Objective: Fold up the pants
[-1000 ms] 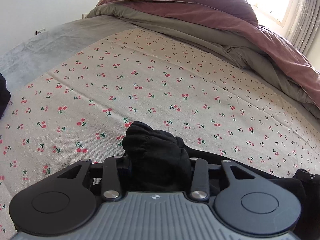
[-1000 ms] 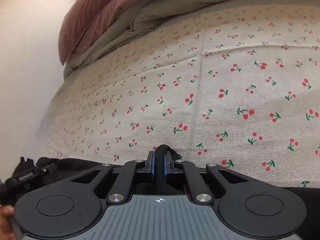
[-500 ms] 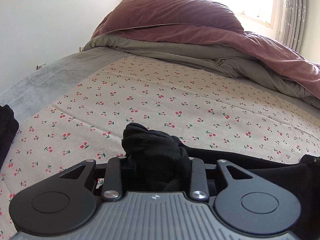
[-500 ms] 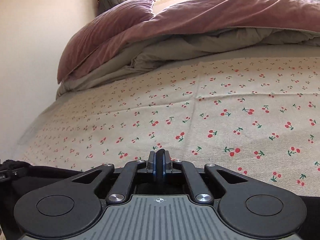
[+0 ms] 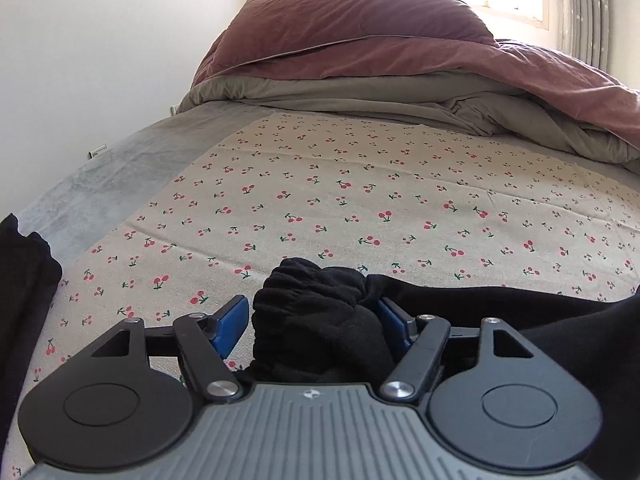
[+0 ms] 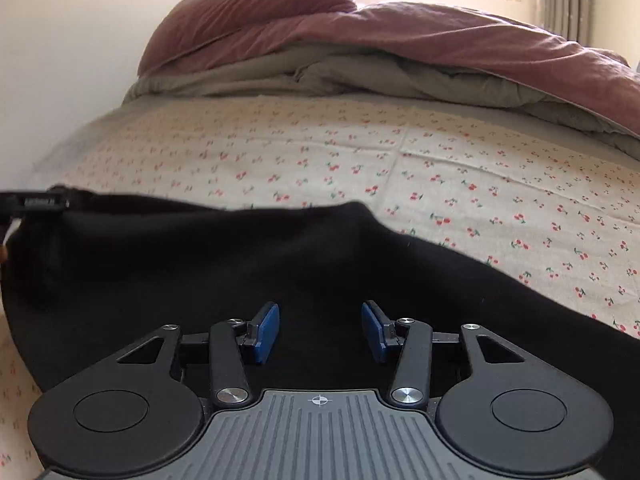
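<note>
Left wrist view: the left gripper has its jaws spreading, blue pads now standing off a bunched wad of the black pants that sits between them. The left pad is clear of the cloth; the right pad is close against it, contact uncertain. The garment runs off to the right of the gripper as a flat black band. Ahead lies the cherry-print sheet on the bed, and beyond it the heaped maroon duvet. A second dark cloth sits at the far left; what it is cannot be determined.

Right wrist view: the right gripper has its jaws parting too, with nothing between the blue pads. The pants spread flat beneath and ahead of it, extending to the left, where the tip of the other tool shows at the frame edge.

Risk assessment: the wad at the left gripper stands bunched, not flat. Judged likely to slump unevenly once released, spoiling the fold line. Cloth may also snag on the near pad during withdrawal and drag the layer askew.
</note>
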Demonstrator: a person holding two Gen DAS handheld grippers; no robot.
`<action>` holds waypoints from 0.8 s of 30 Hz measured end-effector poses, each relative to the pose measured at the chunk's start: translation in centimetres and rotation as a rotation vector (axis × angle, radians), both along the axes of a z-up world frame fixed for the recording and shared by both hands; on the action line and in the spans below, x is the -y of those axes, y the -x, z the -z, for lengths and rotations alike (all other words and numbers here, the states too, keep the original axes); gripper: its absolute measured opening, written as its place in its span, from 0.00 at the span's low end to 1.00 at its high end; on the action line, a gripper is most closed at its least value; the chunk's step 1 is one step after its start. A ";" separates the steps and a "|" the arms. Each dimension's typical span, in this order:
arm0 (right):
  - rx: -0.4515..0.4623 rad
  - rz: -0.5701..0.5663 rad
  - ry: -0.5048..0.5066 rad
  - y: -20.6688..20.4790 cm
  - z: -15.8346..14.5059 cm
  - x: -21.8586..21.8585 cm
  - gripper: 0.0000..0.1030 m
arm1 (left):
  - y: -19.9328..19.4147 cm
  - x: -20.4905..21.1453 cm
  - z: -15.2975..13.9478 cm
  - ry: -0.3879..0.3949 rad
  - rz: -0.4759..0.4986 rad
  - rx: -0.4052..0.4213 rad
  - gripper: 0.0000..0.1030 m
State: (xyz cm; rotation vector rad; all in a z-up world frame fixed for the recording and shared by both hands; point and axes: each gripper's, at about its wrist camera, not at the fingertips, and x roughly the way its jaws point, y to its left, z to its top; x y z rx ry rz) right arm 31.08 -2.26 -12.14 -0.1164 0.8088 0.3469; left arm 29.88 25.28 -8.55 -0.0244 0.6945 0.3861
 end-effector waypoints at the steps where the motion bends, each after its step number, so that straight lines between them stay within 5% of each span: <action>1: -0.030 0.004 0.024 1.1 0.8 0.0 0.44 | 0.2 0.0 0.1 -0.022 -0.008 0.000 0.66; 6: -0.046 0.066 -0.054 6.9 1.3 3.2 0.44 | 0.8 -0.2 0.1 -0.047 0.003 0.003 0.69; 12: -0.004 0.083 0.021 9.9 1.3 2.1 0.44 | 1.6 -1.0 -0.4 -0.051 0.037 0.066 0.79; 17: -0.041 0.095 -0.002 10.9 0.7 2.6 0.44 | 2.5 -2.2 -1.3 0.056 -0.017 0.065 0.82; 24: -0.053 0.082 -0.014 11.7 0.2 3.2 0.46 | 4.5 -2.0 -5.9 0.011 -0.136 0.200 0.82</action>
